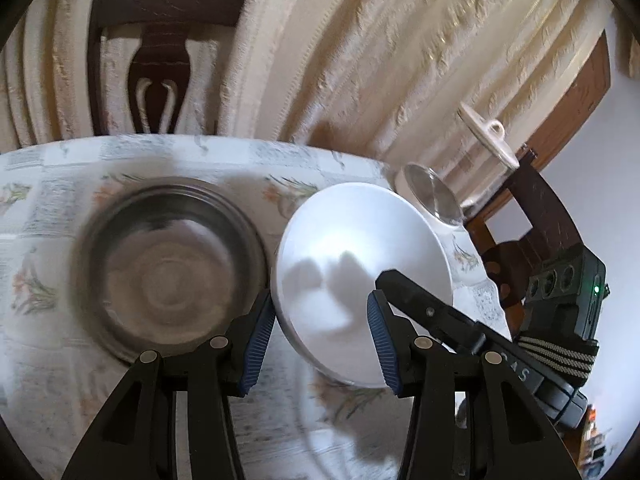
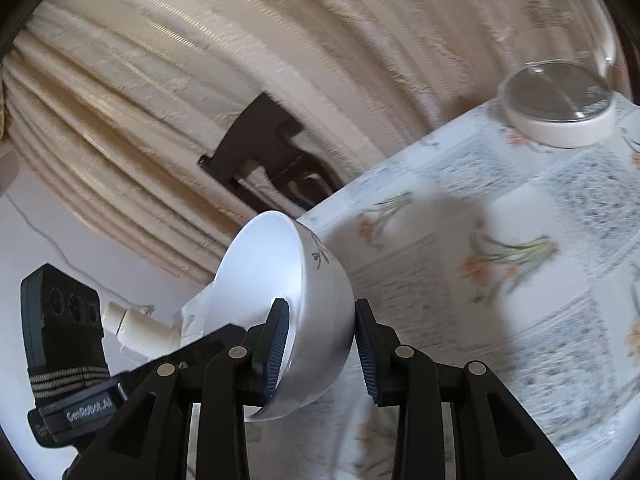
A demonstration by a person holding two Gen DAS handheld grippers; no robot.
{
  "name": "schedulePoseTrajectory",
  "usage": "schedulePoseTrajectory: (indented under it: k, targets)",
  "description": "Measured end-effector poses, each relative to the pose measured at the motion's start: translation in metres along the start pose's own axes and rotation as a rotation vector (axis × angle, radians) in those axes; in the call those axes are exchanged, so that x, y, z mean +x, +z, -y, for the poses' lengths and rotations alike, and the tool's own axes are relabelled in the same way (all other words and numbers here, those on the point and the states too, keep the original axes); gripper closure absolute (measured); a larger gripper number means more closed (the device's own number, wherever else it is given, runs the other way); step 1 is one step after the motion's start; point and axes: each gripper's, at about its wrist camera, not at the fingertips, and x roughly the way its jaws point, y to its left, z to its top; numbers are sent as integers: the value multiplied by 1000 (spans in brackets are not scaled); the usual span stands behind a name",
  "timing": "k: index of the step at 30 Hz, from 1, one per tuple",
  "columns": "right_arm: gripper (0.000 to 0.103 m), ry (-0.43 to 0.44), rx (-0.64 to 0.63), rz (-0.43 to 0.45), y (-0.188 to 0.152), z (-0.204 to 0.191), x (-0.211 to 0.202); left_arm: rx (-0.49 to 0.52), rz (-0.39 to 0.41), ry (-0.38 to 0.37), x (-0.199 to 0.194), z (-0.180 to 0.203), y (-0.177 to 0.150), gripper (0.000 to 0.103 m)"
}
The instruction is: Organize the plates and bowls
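A white bowl (image 1: pixel 344 248) with a small floral mark hangs tilted above the floral tablecloth (image 2: pixel 520 280). My right gripper (image 2: pixel 320 308) is shut on the white bowl's (image 2: pixel 320 292) wall, one pad inside and one outside. In the left wrist view, one right finger (image 1: pixel 404 286) lies across the bowl's inside. My left gripper (image 1: pixel 322 304) stands open just in front of the bowl, with the bowl's lower rim between its pads. A steel bowl (image 1: pixel 168 268) rests upright on the table to the left, blurred by motion.
A clear glass jar lies tipped on a white base (image 2: pixel 560 120) at the table's far corner, with its white lid (image 1: pixel 486 140) beyond. Dark wooden chairs (image 1: pixel 160 40) stand behind the table against cream curtains. The table edge runs close behind the held bowl.
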Motion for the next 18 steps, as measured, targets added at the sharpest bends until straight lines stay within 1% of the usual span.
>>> schedulePoseTrajectory:
  k: [5,6,9,15,18]
  targets:
    - [66,12,-53,-41,1,-28,27,-29,38,45,-22,-28,10,55]
    - [66,4,-85,-50,1,-33,34,-38,42,52,-25,-35,12,55]
    - [66,2,-102,-81,-1,-44,55,-62,49,68,-30,-55,14,55]
    - [66,-26,-116,-130,-6,-48,85,-110,31,82,-23,-88,13,55]
    - [66,-44,-118,-145,-10,-47,93,-120,15,78,-17,-96,10,55]
